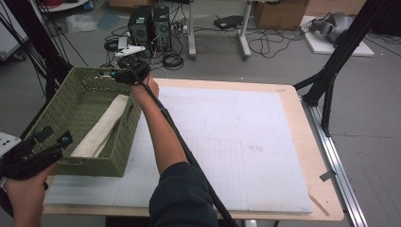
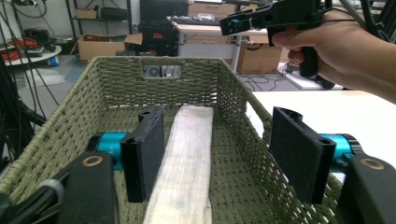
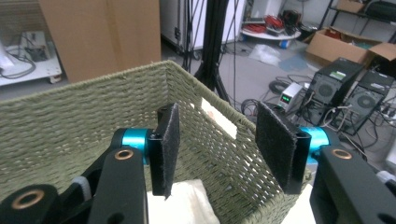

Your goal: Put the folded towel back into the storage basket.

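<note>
A green woven basket stands on the table's left side, and a folded cream cloth lies lengthwise inside it. My left gripper is at the basket's near end, open. In the left gripper view its jaws stand apart over the near rim, with the cloth below and between them, untouched, inside the basket. My right gripper hovers at the basket's far right corner, open. In the right gripper view the gripper has its jaws spread over the basket wall, above the cloth's end.
A white board covers the wooden table to the right of the basket. On the floor beyond lie two computer towers, cables and cardboard boxes. Black stand legs rise at the right.
</note>
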The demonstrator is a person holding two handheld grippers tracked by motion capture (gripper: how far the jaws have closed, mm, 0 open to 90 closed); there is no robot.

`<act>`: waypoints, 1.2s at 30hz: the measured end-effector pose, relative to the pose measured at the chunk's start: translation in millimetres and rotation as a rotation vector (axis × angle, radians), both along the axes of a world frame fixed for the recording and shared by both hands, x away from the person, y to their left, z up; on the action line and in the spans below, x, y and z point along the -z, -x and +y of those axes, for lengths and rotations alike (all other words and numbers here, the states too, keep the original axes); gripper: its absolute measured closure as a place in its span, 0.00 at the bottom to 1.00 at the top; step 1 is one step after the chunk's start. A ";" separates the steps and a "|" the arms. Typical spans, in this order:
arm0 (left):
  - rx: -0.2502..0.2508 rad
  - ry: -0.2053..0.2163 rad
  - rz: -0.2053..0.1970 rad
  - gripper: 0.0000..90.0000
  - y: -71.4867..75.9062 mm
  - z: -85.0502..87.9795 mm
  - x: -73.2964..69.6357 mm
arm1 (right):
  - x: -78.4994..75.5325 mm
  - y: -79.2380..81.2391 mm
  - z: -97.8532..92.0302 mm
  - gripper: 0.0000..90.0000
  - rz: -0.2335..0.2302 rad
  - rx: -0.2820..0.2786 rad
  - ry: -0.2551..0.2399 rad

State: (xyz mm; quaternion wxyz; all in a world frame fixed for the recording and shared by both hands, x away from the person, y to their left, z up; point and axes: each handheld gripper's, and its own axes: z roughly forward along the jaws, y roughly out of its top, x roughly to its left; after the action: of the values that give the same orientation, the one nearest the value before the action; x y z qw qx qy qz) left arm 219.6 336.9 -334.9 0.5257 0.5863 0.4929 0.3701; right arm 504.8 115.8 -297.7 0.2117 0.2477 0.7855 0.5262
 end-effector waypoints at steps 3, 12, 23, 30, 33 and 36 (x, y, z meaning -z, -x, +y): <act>0.007 -0.002 0.000 0.34 -1.0 -2.4 -0.7 | -1.5 3.2 -7.8 0.52 -0.001 -0.017 -0.007; 0.060 0.023 -0.002 0.18 -2.5 -10.8 -2.6 | 0.8 17.9 -35.7 0.36 0.040 -0.070 -0.009; 0.135 0.015 0.003 0.20 -6.3 -25.8 -4.9 | -2.0 31.7 -72.2 0.22 0.077 -0.097 -0.008; 0.169 0.028 0.002 0.20 -9.5 -31.9 -7.3 | -5.2 38.4 -99.1 0.20 0.080 -0.086 -0.026; 0.198 0.028 0.004 0.20 -12.0 -36.5 -7.4 | -5.8 42.4 -108.1 0.20 0.082 -0.082 -0.024; 0.218 0.024 0.004 0.20 -14.7 -42.3 -7.1 | -6.1 48.1 -118.0 0.19 0.075 -0.084 -0.017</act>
State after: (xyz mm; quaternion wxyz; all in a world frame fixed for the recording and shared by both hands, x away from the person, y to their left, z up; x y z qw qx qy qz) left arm 234.3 294.6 -327.8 0.5688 0.6309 0.4315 0.3039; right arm 456.8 -2.2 -291.7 0.1578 0.2357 0.7982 0.5315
